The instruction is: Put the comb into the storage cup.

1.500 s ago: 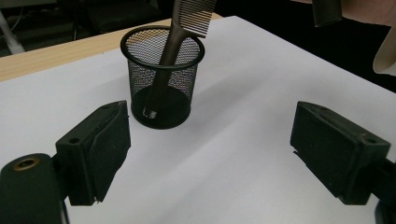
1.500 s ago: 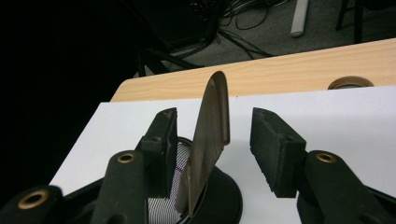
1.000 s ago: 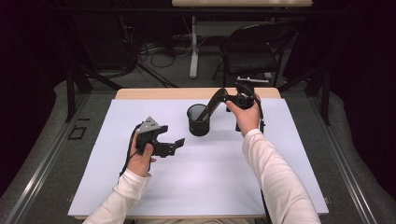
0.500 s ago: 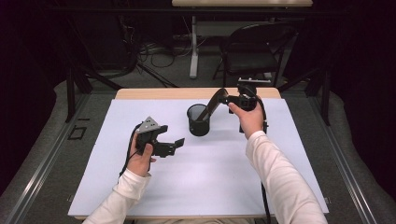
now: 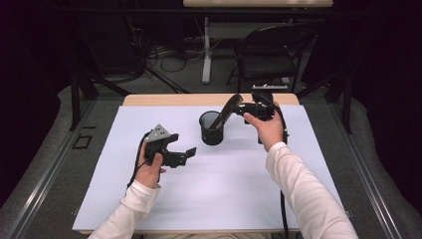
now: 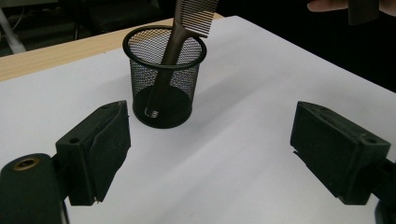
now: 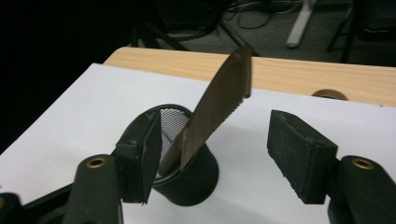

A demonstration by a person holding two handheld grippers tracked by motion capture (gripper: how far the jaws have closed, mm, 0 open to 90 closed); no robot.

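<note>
A dim room surrounds the white-topped table (image 5: 209,199), with grey floor (image 5: 45,164) at 9 and 3 o'clock, a black folding chair (image 5: 271,52) at 1 o'clock, tangled cables (image 5: 164,52) at 11 o'clock.

Left gripper (image 5: 180,155) low with jaws wide apart, right gripper (image 5: 238,106) raised, jaws spread.

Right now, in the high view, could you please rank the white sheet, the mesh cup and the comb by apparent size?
1. White sheet, by far.
2. Mesh cup.
3. Comb, partly hidden inside the cup; its visible part looks smaller.
</note>
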